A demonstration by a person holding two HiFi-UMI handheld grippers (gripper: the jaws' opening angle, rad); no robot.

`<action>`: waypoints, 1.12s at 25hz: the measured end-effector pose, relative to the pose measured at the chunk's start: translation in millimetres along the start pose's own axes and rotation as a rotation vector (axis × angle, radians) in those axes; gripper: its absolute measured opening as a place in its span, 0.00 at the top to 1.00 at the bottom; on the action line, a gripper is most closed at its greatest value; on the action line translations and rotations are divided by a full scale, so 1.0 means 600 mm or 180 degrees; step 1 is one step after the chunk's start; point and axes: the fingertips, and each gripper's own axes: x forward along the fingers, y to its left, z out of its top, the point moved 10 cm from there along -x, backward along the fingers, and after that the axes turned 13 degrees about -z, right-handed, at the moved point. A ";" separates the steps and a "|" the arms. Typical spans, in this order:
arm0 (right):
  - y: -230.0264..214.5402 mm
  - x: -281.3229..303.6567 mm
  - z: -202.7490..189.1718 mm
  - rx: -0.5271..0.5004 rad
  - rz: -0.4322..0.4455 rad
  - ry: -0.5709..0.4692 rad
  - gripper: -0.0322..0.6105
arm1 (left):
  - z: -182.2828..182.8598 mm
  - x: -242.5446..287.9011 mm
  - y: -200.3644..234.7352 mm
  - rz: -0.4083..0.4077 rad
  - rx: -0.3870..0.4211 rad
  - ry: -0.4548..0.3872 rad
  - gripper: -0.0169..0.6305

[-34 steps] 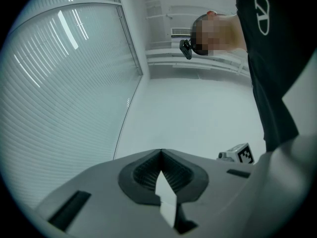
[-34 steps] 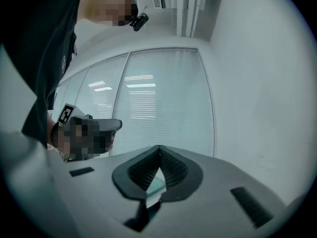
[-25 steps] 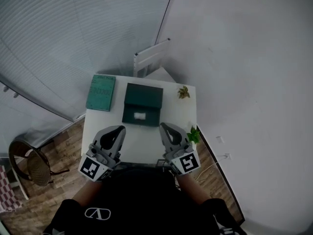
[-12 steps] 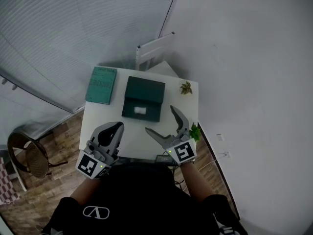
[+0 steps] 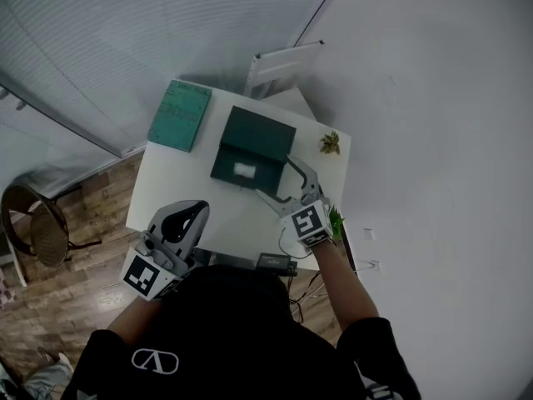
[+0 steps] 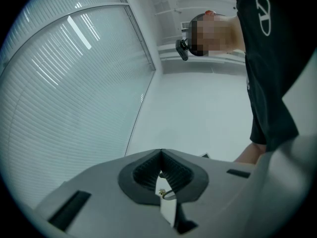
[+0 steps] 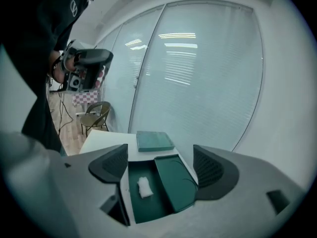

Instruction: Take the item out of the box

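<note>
A dark green box (image 5: 237, 172) lies on the white table (image 5: 175, 182) with its lid (image 5: 262, 132) tipped back. A small white item (image 5: 244, 170) rests inside it. My right gripper (image 5: 275, 179) is open at the box's near right corner. Its jaws swung wide and have just closed a little, and nothing is between them. In the right gripper view the white item (image 7: 144, 186) and the box (image 7: 148, 207) show through the gap of the right gripper (image 7: 161, 165). My left gripper (image 5: 193, 211) is shut over the table's near left edge, and in its own view the left gripper (image 6: 161, 157) faces a bare wall.
A teal book (image 5: 179, 115) lies at the table's far left. One small plant (image 5: 331, 142) stands at the far right corner, another plant (image 5: 336, 222) at the right edge. A white chair (image 5: 287, 67) is behind the table, a brown chair (image 5: 37, 227) on the floor left.
My right gripper went from shut to open and moved forward and down to the box. The left gripper stayed shut and sank slightly at the near edge.
</note>
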 end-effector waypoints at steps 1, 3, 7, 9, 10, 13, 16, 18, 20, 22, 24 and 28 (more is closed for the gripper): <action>0.001 0.016 -0.011 -0.0064 0.0054 0.0055 0.31 | -0.004 -0.003 -0.001 0.0022 -0.0010 0.0008 0.97; 0.003 0.047 -0.030 -0.0195 0.0154 0.0190 0.32 | -0.011 -0.007 -0.003 0.0058 -0.0023 0.0016 0.97; 0.018 0.106 -0.066 -0.0308 0.0394 0.0423 0.34 | -0.022 -0.020 -0.006 0.0129 -0.0069 0.0042 0.97; 0.029 0.134 -0.090 -0.0364 0.0543 0.0578 0.34 | -0.025 -0.026 -0.008 0.0169 -0.0088 0.0068 0.97; 0.036 0.147 -0.102 -0.0404 0.0615 0.0659 0.35 | -0.025 -0.029 -0.010 0.0188 -0.0090 0.0075 0.97; 0.059 0.181 -0.135 -0.0534 0.0837 0.0892 0.39 | -0.029 -0.042 -0.017 0.0260 -0.0100 0.0092 0.97; 0.076 0.209 -0.157 -0.0670 0.0996 0.1021 0.46 | -0.039 -0.054 -0.020 0.0339 -0.0128 0.0132 0.97; 0.083 0.227 -0.166 -0.0749 0.1074 0.1086 0.48 | -0.045 -0.063 -0.021 0.0389 -0.0155 0.0158 0.97; 0.091 0.243 -0.176 -0.0801 0.1147 0.1151 0.51 | -0.050 -0.072 -0.024 0.0434 -0.0185 0.0167 0.97; 0.097 0.258 -0.189 -0.0830 0.1224 0.1238 0.54 | -0.054 -0.078 -0.028 0.0466 -0.0201 0.0163 0.97; 0.103 0.272 -0.202 -0.0899 0.1299 0.1353 0.54 | -0.057 -0.083 -0.032 0.0491 -0.0211 0.0180 0.97; 0.115 0.291 -0.217 -0.1053 0.1453 0.1512 0.59 | -0.062 -0.090 -0.035 0.0524 -0.0226 0.0203 0.97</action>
